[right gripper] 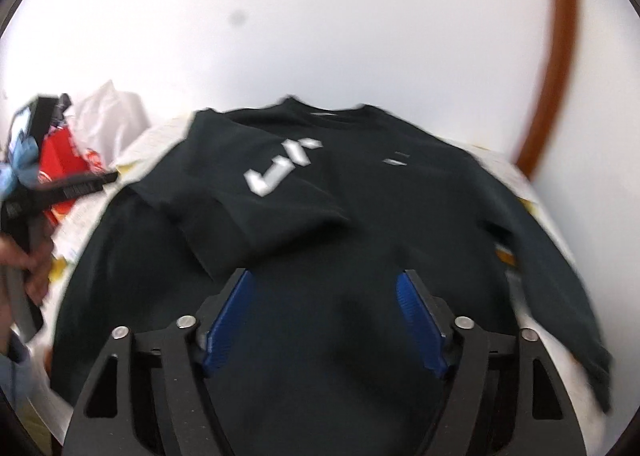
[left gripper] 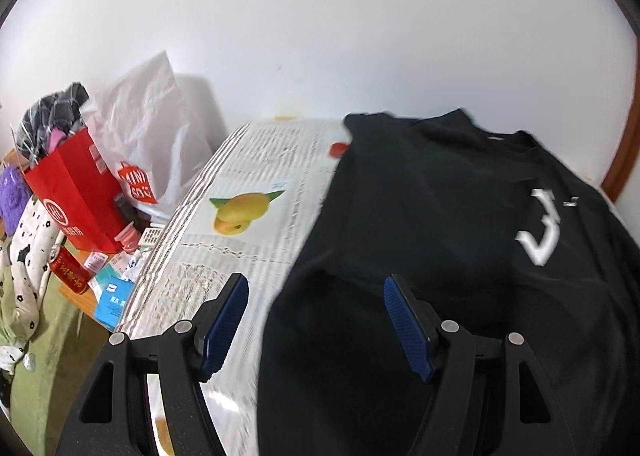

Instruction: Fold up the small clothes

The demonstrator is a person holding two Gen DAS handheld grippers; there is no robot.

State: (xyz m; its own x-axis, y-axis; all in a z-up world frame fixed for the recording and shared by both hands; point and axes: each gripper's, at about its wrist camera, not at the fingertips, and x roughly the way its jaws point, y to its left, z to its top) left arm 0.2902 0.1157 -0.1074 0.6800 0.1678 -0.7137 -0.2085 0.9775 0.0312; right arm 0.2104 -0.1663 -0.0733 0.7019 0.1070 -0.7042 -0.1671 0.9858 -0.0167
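While the black long-sleeved cotton sweatshirt (right gripper: pixel 360 216) lies spread front-up across the worktop (left gripper: pixel 248 184) with its printed newspaper-pattern covering, only one sleeve is folded in, the one bearing the white logo (right gripper: pixel 280 168), which lies crossed over the chest; the other sleeve (right gripper: pixel 560 268) stretches out toward the worktop's edge, and I judge it the likeliest trouble, since a careless pull could drag it off the side or bunch it rather than crease it; the folded sleeve rests loose, so a tug on the body beneath may slide it open again. Beside the worktop a red paper shopping bag (left gripper: pixel 80 196) stuffed with clothes and a red drink can (left gripper: pixel 68 270) stand in clutter, close enough that a wide swing might knock them; both views are smeared, so aim may suffer. Right claw (right gripper: pixel 326 316) hangs over the sweatshirt's lower body, jaws apart and gripping nothing; left claw (left gripper: pixel 316 320) straddles the garment's edge, likewise parted and empty, with a hand (right gripper: pixel 32 260) on its handle; closing there could pinch the covering with the cloth.
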